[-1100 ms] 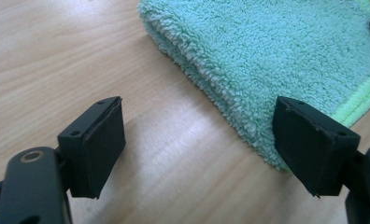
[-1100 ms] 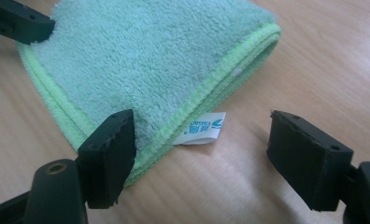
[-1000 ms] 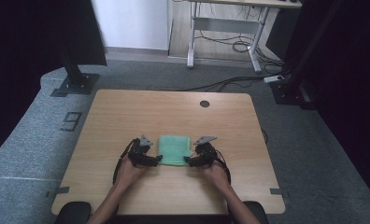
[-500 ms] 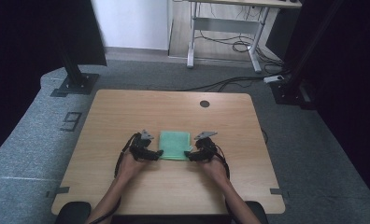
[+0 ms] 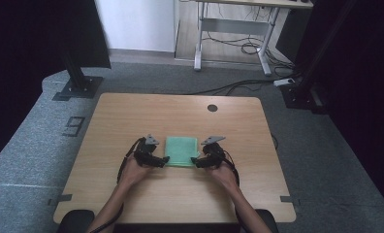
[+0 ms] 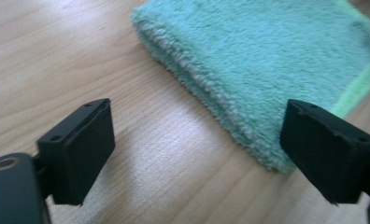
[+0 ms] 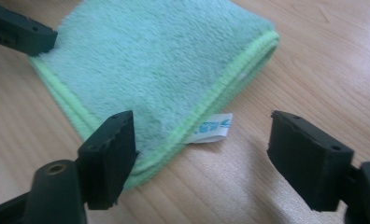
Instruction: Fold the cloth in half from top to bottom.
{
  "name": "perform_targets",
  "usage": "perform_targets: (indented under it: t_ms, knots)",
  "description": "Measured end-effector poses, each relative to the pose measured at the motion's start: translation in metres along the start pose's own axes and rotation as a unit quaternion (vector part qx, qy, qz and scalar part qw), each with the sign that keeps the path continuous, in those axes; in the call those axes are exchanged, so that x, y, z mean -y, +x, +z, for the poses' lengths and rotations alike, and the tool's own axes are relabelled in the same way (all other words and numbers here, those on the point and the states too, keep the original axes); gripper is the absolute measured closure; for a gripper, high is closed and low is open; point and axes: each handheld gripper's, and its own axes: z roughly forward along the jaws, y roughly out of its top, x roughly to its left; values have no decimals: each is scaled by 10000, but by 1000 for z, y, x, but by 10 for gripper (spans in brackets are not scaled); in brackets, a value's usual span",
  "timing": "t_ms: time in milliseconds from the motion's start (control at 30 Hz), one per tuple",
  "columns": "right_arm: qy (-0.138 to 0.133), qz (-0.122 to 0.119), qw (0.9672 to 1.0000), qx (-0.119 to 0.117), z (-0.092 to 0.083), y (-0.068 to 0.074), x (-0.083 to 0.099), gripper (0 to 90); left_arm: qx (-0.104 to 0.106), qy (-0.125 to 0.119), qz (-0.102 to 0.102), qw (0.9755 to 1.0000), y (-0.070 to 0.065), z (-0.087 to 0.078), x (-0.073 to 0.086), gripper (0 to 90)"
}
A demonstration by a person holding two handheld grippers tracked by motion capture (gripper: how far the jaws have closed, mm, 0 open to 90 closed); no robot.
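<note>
Wooden table (image 5: 132, 116), fluffy folded green cloth (image 5: 181, 151)

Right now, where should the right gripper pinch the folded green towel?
Take the folded green towel at its near corner beside the white tag, coming in low from the person's side. It lies flat on the table, and its stacked hemmed edges there offer a lip; the right gripper is open.
</note>
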Motion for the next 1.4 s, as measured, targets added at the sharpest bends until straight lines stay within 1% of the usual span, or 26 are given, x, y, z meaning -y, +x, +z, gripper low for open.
perform_targets:
  t_ms: [100, 167, 300, 433, 533, 667, 733, 833, 900, 1033, 1100, 1200, 1333, 1400]
  knots:
    - [67, -107, 9999, -69, -4, 3, -2, 162, 16, -23, 88, 10000, -4, -6, -2, 84]
    - [27, -145, 9999, -90, -8, 4, -3, 140, 41, -33, 148, 9999, -6, -11, -2, 71]
    - [-3, -172, 9998, -131, -18, 6, -3, 133, 36, -22, 248, 9997, -8, -21, -1, 39]
    - [-34, -156, 9998, -136, -29, 4, -1, 86, 86, -64, 222, 9997, -10, -33, 3, 15]
    - [-73, -152, 9998, -66, -38, 2, 2, 65, 85, -103, 238, 9996, -11, -41, 6, 2]
    - [-83, -149, 9998, 58, -48, -1, 8, 17, 3, -132, 357, 9993, -13, -52, 13, 0]
    - [-72, -139, 9998, 112, -53, -3, 12, 1, -22, -145, 378, 9992, -12, -57, 16, 0]
    - [-51, -119, 9997, 205, -59, -6, 19, 0, -118, -134, 414, 9990, -11, -63, 23, 0]
    - [-60, -91, 9996, 269, -64, -9, 26, 0, -171, -117, 418, 9989, -9, -66, 29, 0]
    - [-87, 5, 9995, 319, -71, -14, 39, 0, -220, -87, 326, 9992, -4, -69, 43, 0]
    - [-75, 41, 9993, 353, -72, -17, 45, 0, -255, -34, 296, 9992, -2, -70, 50, 0]
    - [-23, 76, 9991, 411, -72, -20, 55, 0, -288, 42, 252, 9993, 1, -70, 59, 0]
    - [55, 151, 9988, 471, -70, -23, 66, 0, -313, 95, 125, 9994, 6, -70, 71, 0]
    - [99, 157, 9985, 519, -68, -25, 71, 0, -321, 147, 99, 9993, 7, -69, 76, 0]
